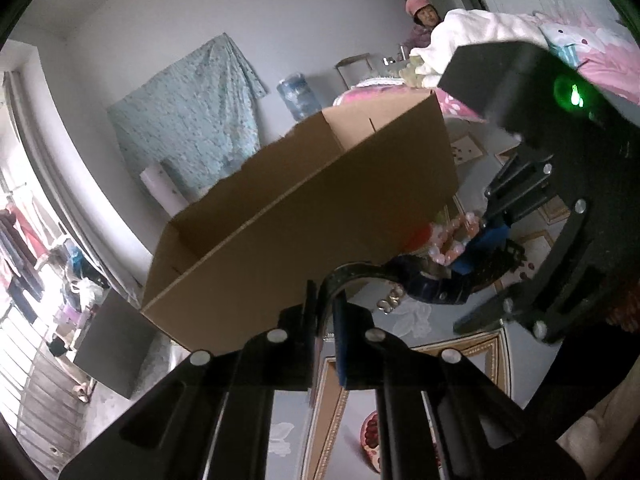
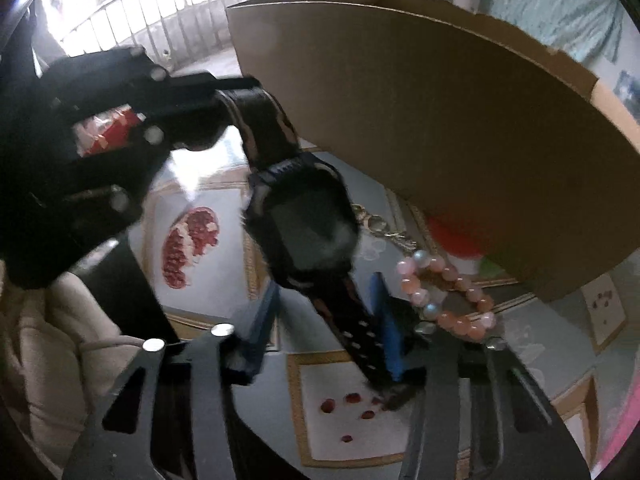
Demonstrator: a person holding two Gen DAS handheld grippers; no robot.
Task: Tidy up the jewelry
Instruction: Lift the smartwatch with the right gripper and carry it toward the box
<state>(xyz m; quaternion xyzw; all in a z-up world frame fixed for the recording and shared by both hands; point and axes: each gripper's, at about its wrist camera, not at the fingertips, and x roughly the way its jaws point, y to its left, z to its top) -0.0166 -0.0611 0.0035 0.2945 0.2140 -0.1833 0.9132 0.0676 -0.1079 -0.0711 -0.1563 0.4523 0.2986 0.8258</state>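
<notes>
left gripper [image 1: 326, 312]: jaws together, clamped on one end of the watch strap; seen from the right wrist view it comes in from upper left.
right gripper [image 2: 320, 320]: jaws part way apart around the other strap end; strap lies against the right blue pad, left pad stands off; can't tell if it presses.
watch [image 2: 304, 220]: black, off the table, slung between both grippers, face tilted toward the right camera.
bracelet [image 2: 448, 300]: pink beads, on the table just right of the right gripper, near the box's low corner.
chain [image 2: 384, 228]: gold, on the table behind the watch, close to the box's bottom edge.
box [image 1: 304, 208]: cardboard, open top, just beyond the watch; near wall fills the upper right of the right wrist view.
table [image 2: 344, 424]: glossy, pomegranate print; open patch toward the camera below the watch, clear room left of it.
</notes>
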